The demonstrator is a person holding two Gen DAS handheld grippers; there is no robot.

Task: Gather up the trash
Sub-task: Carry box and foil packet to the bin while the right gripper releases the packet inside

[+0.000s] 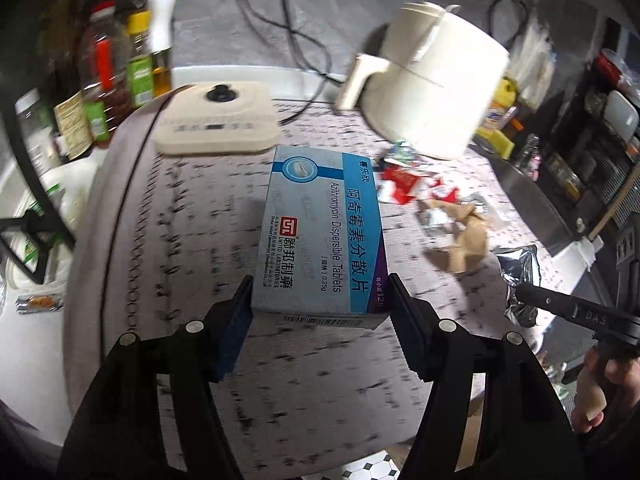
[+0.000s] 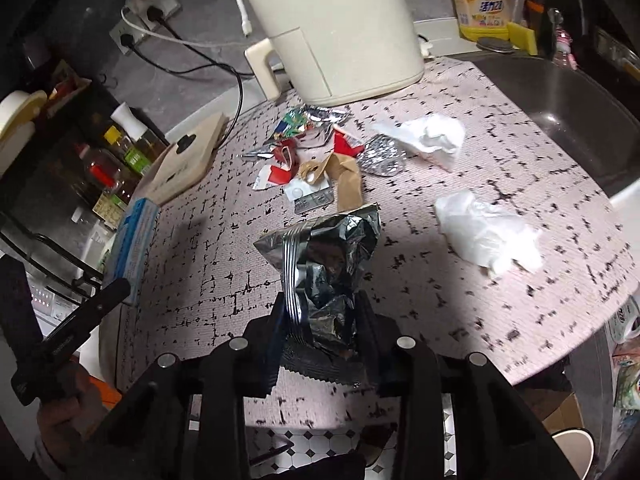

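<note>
The left tool clamps the azithromycin tablet box at frame centre; the right tool pinches a crumpled foil snack bag. Only the right view shows white tissues on the tabletop.

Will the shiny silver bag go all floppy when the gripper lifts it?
Probably floppy: the silver bag is crumpled and creased between the right gripper fingers. Likely light too, since it looks opened and squashed. Its glossy foil may slip, so a firm pinch seems wise.
</note>
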